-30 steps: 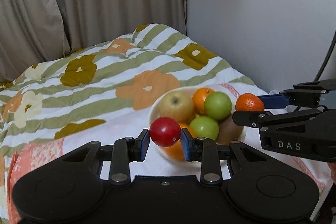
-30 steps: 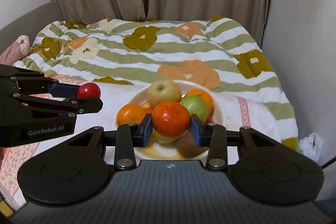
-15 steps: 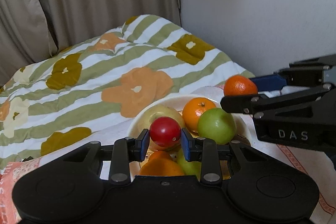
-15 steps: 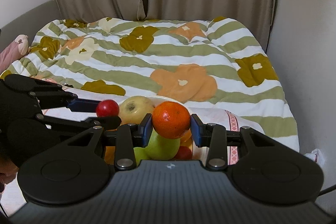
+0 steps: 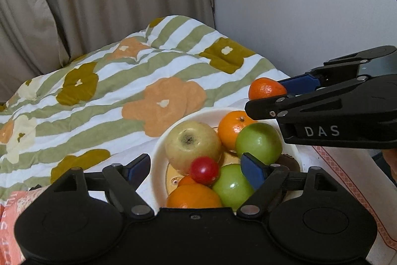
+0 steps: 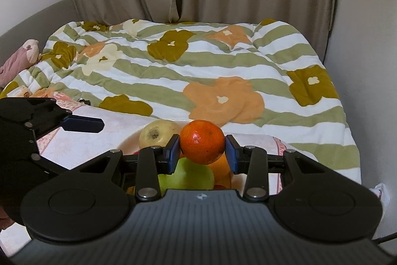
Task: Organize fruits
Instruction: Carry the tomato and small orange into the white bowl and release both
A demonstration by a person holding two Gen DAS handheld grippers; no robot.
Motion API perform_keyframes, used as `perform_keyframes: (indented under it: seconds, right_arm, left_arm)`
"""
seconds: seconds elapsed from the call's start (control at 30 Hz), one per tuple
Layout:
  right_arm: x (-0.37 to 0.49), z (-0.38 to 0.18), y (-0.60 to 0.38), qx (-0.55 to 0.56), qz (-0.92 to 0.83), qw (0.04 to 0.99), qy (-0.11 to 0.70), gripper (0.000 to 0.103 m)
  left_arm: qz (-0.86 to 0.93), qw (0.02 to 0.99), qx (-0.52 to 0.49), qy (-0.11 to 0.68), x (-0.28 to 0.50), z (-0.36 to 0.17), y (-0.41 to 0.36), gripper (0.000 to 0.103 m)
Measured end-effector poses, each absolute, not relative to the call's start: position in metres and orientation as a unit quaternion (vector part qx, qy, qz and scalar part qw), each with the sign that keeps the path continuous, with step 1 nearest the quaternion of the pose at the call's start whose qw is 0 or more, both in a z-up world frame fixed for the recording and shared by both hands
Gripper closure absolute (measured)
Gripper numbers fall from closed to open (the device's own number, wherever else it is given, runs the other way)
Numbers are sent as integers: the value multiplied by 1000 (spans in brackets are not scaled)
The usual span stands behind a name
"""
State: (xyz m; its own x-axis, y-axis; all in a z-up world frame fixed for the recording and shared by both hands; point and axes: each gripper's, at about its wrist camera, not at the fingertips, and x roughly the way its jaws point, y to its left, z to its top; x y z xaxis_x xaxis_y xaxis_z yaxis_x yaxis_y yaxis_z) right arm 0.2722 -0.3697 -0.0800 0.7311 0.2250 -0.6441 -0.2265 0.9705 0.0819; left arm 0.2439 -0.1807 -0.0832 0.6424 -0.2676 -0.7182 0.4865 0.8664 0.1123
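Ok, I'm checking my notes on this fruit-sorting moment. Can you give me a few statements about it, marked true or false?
1. The right tool grips a mandarin. True.
2. The left tool clamps the red fruit. False: its jaws have just been opening, and the fruit lies among the others in the bowl.
3. The bowl holds two green apples. True.
4. The bowl sits on a bare wooden floor. False: it rests on a pale cloth beside the flowered quilt.
5. The yellow apple lies outside the bowl. False: inside.

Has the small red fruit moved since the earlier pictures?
Yes. The small red fruit has left the left tongs, whose jaws have just been opening, and now sits among the fruit in the bowl, against the yellow apple.
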Motion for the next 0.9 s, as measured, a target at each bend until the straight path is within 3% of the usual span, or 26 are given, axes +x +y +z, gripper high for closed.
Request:
perform_keyframes:
  seconds: [0.77, 0.9]
  right_arm:
    - [275, -96, -313, -58, 165, 924, 341, 48]
    - [270, -97, -313, -66, 165, 926, 332, 24]
  left_arm:
    - [-151, 905, 119, 379, 218, -75, -126, 19]
    - [-145, 906, 121, 379, 213, -76, -126, 19]
